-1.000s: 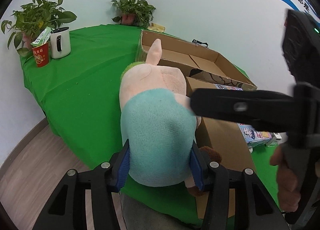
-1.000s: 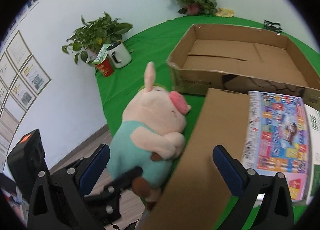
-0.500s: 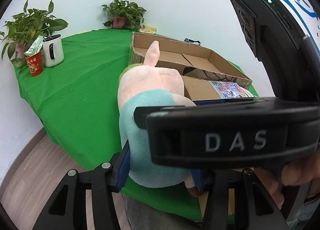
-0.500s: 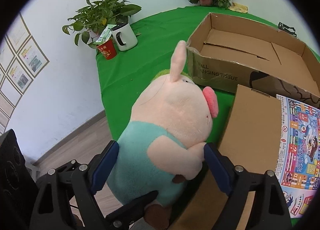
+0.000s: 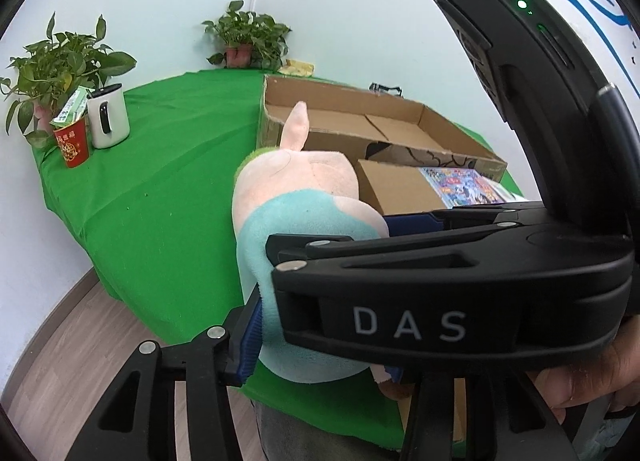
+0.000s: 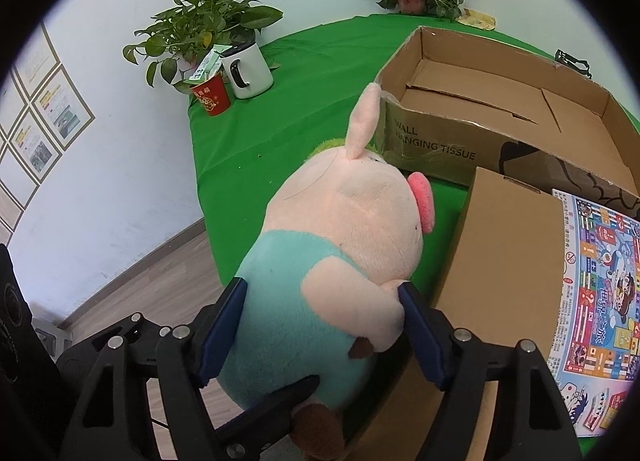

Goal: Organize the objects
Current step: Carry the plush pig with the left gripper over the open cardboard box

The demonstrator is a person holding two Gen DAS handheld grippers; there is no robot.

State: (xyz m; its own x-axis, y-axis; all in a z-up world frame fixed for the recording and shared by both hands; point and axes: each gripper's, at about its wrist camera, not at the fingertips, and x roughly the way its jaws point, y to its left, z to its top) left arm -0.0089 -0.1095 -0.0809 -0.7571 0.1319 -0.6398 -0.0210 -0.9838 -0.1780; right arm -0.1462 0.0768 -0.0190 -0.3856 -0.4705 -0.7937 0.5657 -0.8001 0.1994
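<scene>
Looking along the left gripper (image 5: 320, 337), the left wrist camera is showing its jaws clamped on the lower teal body of a plush pig (image 5: 304, 221); the blue pad (image 5: 250, 337) on the near finger is pressing into the plush, while the far finger is hiding behind the right gripper (image 5: 452, 261), whose black body marked "DAS" is crossing in front. A hand (image 5: 596, 377) is wrapping around that gripper's handle at the right edge. The pig is hanging over the near edge of the green table (image 5: 160, 181), its ear pointing up in front of an open cardboard box (image 5: 360, 129). A flat brown carton (image 5: 396, 189) with a colourful board game box (image 5: 460, 185) on it is lying just beside the pig. A white mug (image 5: 108, 117), a red cup (image 5: 72, 143) and two potted plants are sitting at the far side of the table.

From the right wrist camera, the right gripper (image 6: 320, 333) is closing around the pig's (image 6: 340, 229) middle: one blue pad is touching the teal back, the other is pressing the pink arm. A black finger of the left gripper is showing underneath, by the pig's brown foot. The pig is facing right, its snout toward the flat carton (image 6: 512, 261), with the open box (image 6: 500, 101) beyond its ear.
</scene>
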